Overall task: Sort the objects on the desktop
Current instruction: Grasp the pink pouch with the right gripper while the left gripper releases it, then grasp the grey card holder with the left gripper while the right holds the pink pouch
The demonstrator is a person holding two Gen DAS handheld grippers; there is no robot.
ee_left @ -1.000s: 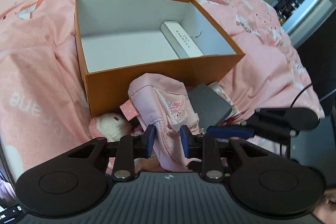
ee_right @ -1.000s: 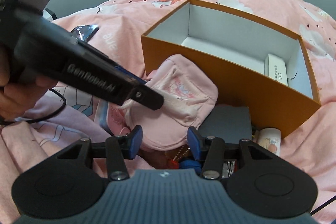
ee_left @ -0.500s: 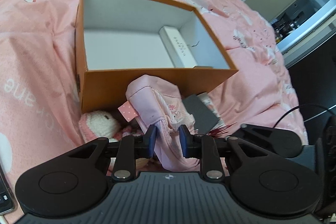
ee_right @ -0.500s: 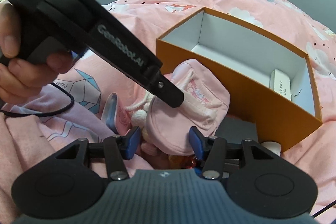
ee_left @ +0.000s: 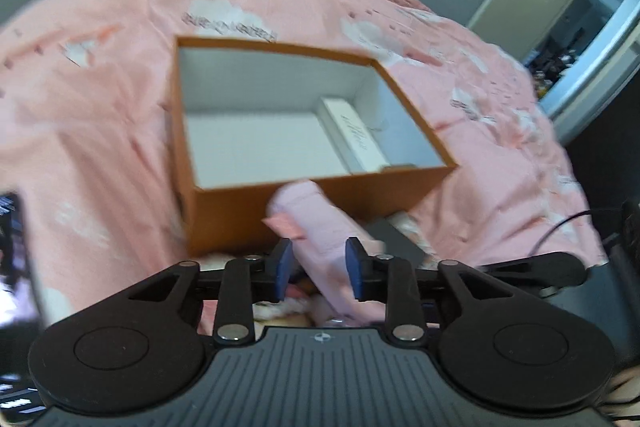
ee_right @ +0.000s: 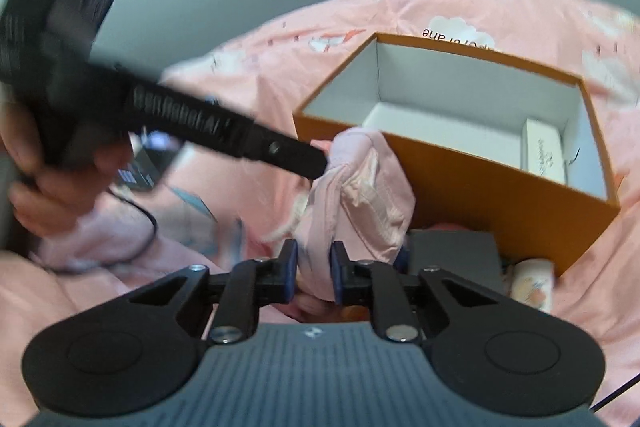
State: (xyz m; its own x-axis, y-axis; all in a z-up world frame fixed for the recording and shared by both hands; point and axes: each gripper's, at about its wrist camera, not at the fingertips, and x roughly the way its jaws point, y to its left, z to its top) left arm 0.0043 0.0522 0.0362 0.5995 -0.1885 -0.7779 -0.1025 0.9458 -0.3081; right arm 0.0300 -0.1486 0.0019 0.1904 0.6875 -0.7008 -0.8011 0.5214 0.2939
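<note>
A pink fabric pouch [ee_left: 320, 231] hangs in front of the orange box [ee_left: 224, 219], its top near the box's front rim. My left gripper [ee_left: 319, 269] has the pouch between its blue pads; its jaws are opening, and a gap shows at the left pad. My right gripper [ee_right: 314, 267] is closing, its pads pinching the lower part of the pouch [ee_right: 360, 195]. In the right wrist view the left gripper [ee_right: 318, 165] meets the pouch's upper end. The orange box [ee_right: 500, 187] has a white inside and holds a slim white box [ee_left: 356, 135] at its right end.
A dark grey box [ee_right: 452, 255] and a small pale bottle [ee_right: 532, 283] lie at the foot of the orange box. A phone [ee_left: 12, 247] lies at the far left on the pink bedspread [ee_left: 100, 127]. A hand [ee_right: 52, 195] holds the left gripper, with a black cable beneath it.
The right jaws have closed from wide apart onto the pouch. The left jaws have widened from a tight pinch. Both grippers and the pouch have risen.
</note>
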